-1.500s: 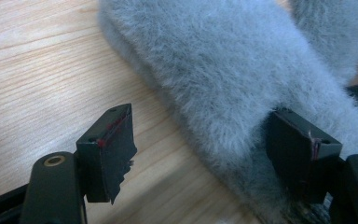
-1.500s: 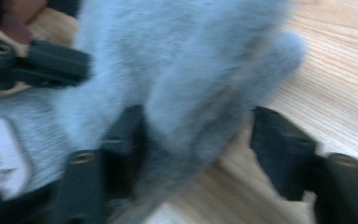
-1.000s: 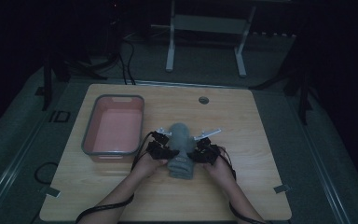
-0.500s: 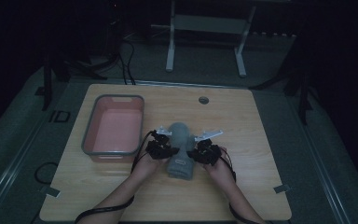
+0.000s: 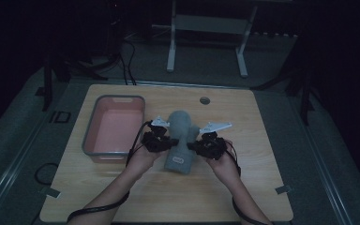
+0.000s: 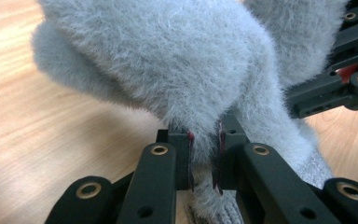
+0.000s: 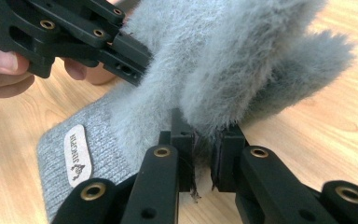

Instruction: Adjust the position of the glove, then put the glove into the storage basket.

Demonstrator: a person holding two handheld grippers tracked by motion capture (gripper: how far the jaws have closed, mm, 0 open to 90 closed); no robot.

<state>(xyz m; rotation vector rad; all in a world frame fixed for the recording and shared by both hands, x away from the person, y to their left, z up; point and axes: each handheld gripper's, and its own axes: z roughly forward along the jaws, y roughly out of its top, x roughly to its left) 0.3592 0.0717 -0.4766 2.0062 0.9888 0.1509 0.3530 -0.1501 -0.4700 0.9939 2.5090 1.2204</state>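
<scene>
In the left gripper view, the left gripper [image 6: 204, 161] has its two black jaws drawn close together at the lower middle of the frame, with a fold of a fluffy grey mitten [image 6: 168, 60] pinched between the red-edged pads. These jaws have just been closing on that fold. The fuzzy body of the mitten spreads across the upper half of this frame, and its knitted cuff shows at the lower right.

In the right gripper view, the right gripper [image 7: 204, 163] also has its jaws nearly together at the lower middle, clamped on another tuft of the same grey fleece; they too have just been closing, with the fabric between them. The mitten's ribbed cuff lies at the lower left of that frame, bearing a small pale label [image 7: 77, 156]. The other gripper bites the mitten at the upper left, with fingers of the person's left hand [image 7: 4, 63] behind it.

In the high view the mitten [image 5: 180, 140] sits at the middle of the frame, over the wooden table [image 5: 262, 187], held between the left gripper [image 5: 161, 141] and the right gripper [image 5: 201, 146] on either side. Left of centre, a grey-rimmed pink tray [image 5: 90, 140] rests on the table, just beside the left gripper. A small round hole [image 5: 205, 100] marks the tabletop above the mitten.
</scene>
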